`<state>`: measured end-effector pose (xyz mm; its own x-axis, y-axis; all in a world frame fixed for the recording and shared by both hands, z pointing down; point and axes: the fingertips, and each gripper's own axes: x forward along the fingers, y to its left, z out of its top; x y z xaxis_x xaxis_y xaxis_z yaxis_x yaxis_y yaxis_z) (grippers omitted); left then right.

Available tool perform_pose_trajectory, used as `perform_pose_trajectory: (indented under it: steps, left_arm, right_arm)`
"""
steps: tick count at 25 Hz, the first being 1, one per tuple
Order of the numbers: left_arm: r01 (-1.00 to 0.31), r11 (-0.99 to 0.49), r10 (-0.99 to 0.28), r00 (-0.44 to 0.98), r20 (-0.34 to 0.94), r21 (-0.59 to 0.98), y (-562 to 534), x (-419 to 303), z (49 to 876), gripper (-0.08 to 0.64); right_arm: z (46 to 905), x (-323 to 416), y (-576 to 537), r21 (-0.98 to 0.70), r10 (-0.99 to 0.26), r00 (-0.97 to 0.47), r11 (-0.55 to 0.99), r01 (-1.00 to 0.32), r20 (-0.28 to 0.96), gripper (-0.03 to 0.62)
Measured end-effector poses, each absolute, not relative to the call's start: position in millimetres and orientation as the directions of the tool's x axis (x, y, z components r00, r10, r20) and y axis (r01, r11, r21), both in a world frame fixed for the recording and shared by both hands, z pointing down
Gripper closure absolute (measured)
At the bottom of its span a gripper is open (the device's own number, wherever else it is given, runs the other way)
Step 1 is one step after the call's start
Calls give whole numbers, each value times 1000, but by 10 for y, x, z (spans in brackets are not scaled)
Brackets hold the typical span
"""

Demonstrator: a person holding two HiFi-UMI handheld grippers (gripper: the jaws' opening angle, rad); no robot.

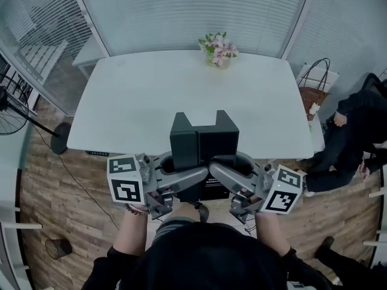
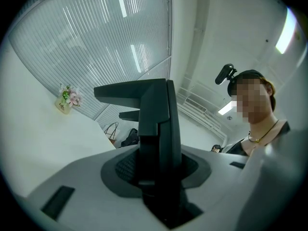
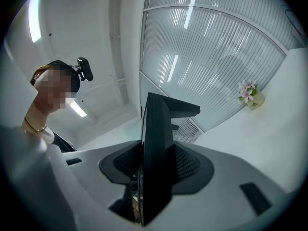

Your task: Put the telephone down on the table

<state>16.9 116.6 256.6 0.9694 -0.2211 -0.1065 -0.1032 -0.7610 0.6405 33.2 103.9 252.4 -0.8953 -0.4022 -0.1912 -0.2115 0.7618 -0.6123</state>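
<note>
We see the telephone in matt black plastic, the surface smooth matt white, the floor wood-grain planks

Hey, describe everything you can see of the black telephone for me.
The telephone is a matte black, blocky, plastic-looking body with a square notch in its far end. It is held at the near edge of the white table, clamped from both sides: left gripper on its left, right gripper on its right. Whether it rests on the table can't be told.
</note>
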Motion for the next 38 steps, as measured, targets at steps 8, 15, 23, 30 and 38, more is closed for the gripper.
perform_pose_trajectory:
  steps: [8, 15, 23, 30, 38]
  left_arm:
    - [-75, -753, -204, 971, -123, 654, 859, 204, 2678, 382]
    - [-67, -754, -194, 973, -123, 654, 597, 155, 2755, 382]
    - [-63, -758, -188, 974, -124, 649, 253, 107, 2769, 382]
    - [-62, -748, -189, 974, -122, 661, -78, 26, 2823, 382]
    - [-60, -746, -182, 977, -116, 664, -409, -28, 2818, 382]
  right_arm:
    - [2634, 370, 735, -617, -426, -889, 749, -243, -166, 401]
    - [2716, 315, 472, -621, -432, -887, 744, -247, -165, 401]
    - [2728, 267, 126, -615, -433, -886, 747, -252, -163, 400]
    - [2780, 180, -207, -623, -430, -890, 741, -252, -152, 400]
    - [2773, 126, -538, -629, -437, -887, 734, -255, -149, 400]
